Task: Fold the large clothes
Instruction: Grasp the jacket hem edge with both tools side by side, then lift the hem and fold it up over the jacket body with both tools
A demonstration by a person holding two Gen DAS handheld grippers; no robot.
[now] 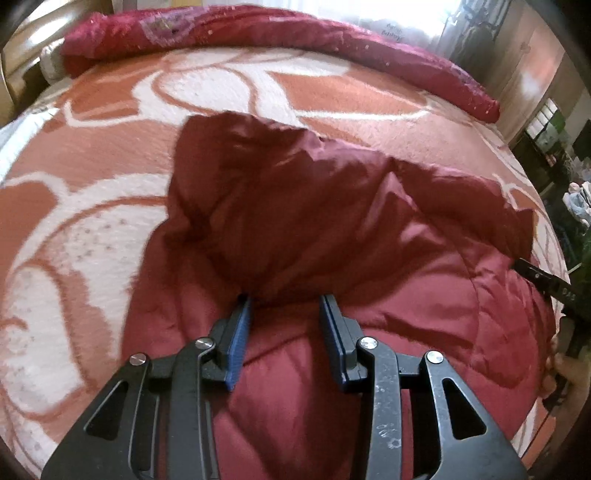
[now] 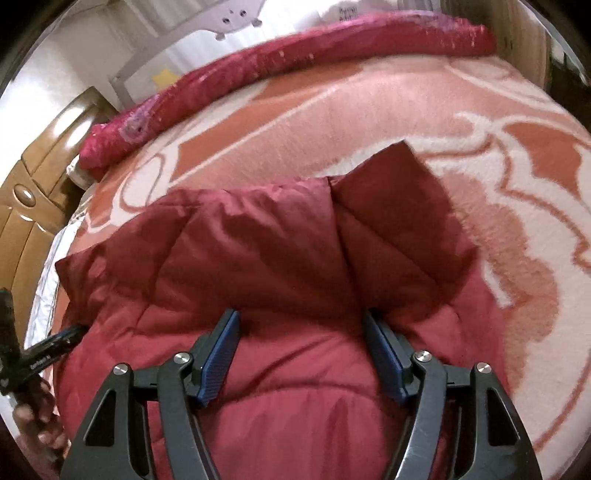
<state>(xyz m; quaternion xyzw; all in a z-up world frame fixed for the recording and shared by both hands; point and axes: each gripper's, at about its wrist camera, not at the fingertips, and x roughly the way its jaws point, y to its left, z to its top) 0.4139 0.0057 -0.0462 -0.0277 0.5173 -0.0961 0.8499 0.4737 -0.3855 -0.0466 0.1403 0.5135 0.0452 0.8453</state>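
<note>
Left wrist view: the left gripper and right gripper hover released over the jacket. Pinch both layers evenly, then lay the fold flat on the blanket.

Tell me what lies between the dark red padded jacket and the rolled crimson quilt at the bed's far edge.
Only bare orange-and-white patterned blanket lies between the jacket and the rolled quilt; both wrist views show nothing resting on that stretch.
</note>
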